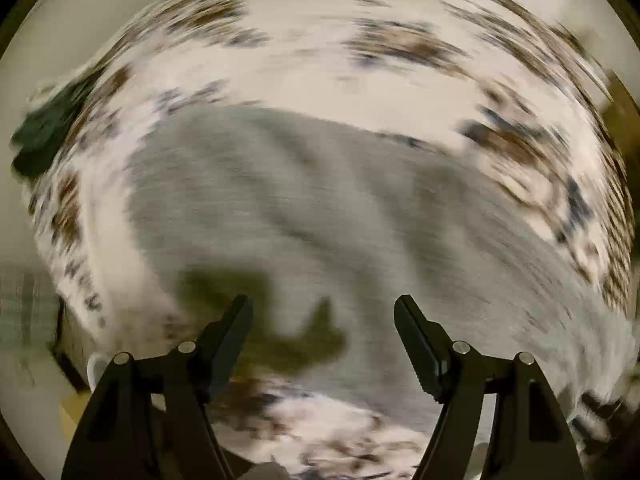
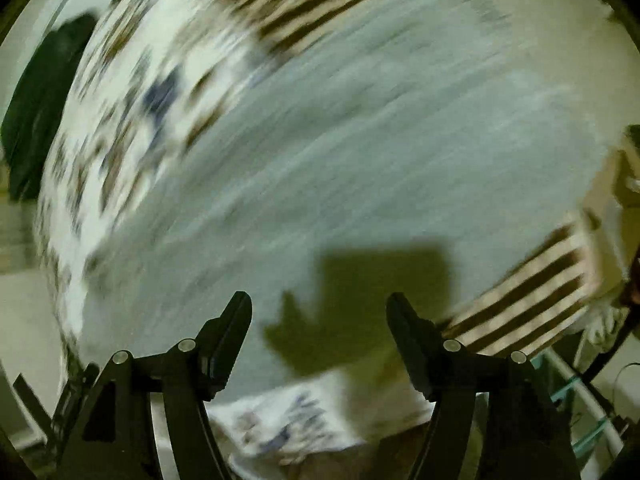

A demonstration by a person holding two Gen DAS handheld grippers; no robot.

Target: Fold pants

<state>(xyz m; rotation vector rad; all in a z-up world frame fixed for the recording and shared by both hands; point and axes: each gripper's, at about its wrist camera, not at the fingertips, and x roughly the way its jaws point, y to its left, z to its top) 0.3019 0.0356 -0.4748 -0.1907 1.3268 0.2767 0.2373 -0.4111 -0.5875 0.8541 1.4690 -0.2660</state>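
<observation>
looking down along your left gripper point(image 1: 323, 308), you see its two black fingers standing well apart with nothing between them, above the pale grey fabric pants point(image 1: 304, 200). both views are heavily smeared by motion blur, so fine detail of the cloth is lost. the pants lie spread flat on a white bedspread with brown and dark blue patches point(image 1: 304, 40). in the left wrist view the grey cloth runs as a broad band from the left-middle across to the near right, its long axis lying roughly left to right, slanting nearer toward the right. you cannot tell which end is the waist. the gripper's dark shadow point(image 1: 256, 312) falls on the near part of the cloth.

your right gripper point(image 2: 319, 306) also has its jaws spread wide and empty, hanging over the same grey cloth point(image 2: 360, 140), which here fills most of the view and stretches from near left to far right. a brown and cream striped piece point(image 2: 532, 292) lies at the right, beside the cloth. a dark green object point(image 2: 40, 112) sits off the bedspread's left side.
</observation>
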